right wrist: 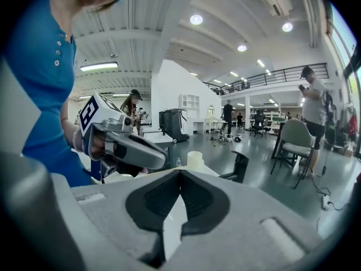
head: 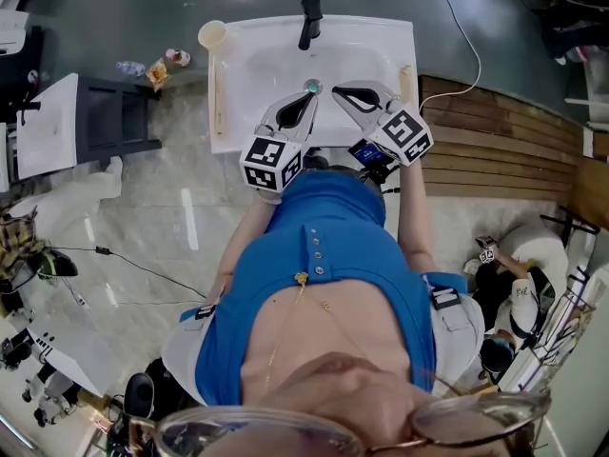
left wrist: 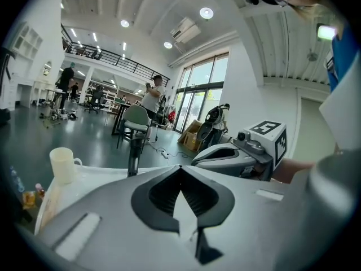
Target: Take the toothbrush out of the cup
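We are looking at a large open lab hall (two-storey, with a railed mezzanine (left wrist: 107, 58)): a freestanding washbasin (head: 252, 74), office chair (left wrist: 135, 120), trailing floor cables (head: 143, 268).

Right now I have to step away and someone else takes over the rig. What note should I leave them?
Both shut and empty: the left claw and the right claw hang side by side over the sink.
The cup stands upright at the sink's back left corner, with nothing sticking out.
A long pale stick lies on the left ledge, likely the toothbrush.
Done: the brush seems to be out.
Left: check that the stick is the brush.
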